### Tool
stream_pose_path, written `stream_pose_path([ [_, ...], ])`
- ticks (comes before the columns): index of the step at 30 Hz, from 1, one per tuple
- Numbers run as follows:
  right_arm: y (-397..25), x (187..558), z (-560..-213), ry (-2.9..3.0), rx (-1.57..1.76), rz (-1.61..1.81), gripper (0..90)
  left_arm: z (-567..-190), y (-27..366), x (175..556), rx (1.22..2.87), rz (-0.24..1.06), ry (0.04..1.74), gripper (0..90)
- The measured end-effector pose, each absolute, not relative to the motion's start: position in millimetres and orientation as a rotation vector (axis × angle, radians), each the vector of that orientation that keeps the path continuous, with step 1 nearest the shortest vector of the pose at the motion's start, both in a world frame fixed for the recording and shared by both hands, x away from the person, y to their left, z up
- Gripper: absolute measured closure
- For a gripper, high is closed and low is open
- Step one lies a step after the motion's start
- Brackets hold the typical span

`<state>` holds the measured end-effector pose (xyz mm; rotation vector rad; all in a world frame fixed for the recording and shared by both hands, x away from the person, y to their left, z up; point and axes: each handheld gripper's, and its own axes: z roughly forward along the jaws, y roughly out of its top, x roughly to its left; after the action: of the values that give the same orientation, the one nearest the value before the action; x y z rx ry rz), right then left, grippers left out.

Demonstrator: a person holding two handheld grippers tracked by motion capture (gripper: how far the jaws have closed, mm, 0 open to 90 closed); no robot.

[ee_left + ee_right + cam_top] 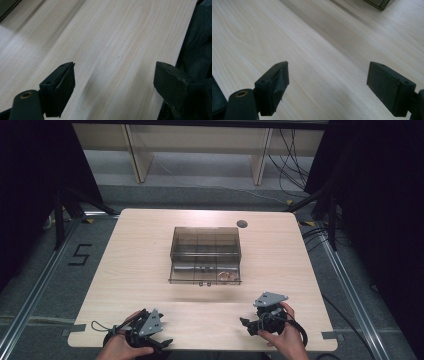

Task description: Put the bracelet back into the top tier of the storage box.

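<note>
A clear smoky plastic compartment box (205, 254) stands in the middle of the wooden table (140, 265), with small parts in its front compartments. My left gripper (166, 343) rests near the table's front left edge, held by a hand, jaws pointing right. Its own view has the left gripper (115, 77) open over bare wood. My right gripper (243, 322) sits near the front right, held by the other hand, jaws pointing left. From its own camera, the right gripper (328, 80) is open with nothing between its jaws. A corner of the box (379, 3) peeks in at the top.
A round dark cable hole (242, 224) lies at the table's back right. Beyond the table are wooden shelf legs (142, 157) and loose cables (292, 165) on the floor. Dark curtains flank both sides. A floor mark "5" (80, 255) lies left of the table.
</note>
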<state>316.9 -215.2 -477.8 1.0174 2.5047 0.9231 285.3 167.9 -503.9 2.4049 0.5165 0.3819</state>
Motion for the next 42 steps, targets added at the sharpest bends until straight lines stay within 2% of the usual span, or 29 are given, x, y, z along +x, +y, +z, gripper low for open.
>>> stream_pose_path([
  [22,-227.0,292.4,-488.6,2.481,1.064,0.971,18.5,-504.4,167.4,284.9,2.395,0.373,0.519,17.7],
  [42,-231.2,286.7,-492.3,2.491,1.070,0.975,17.5,-505.0,166.8,284.4,2.385,0.368,0.523,17.7],
])
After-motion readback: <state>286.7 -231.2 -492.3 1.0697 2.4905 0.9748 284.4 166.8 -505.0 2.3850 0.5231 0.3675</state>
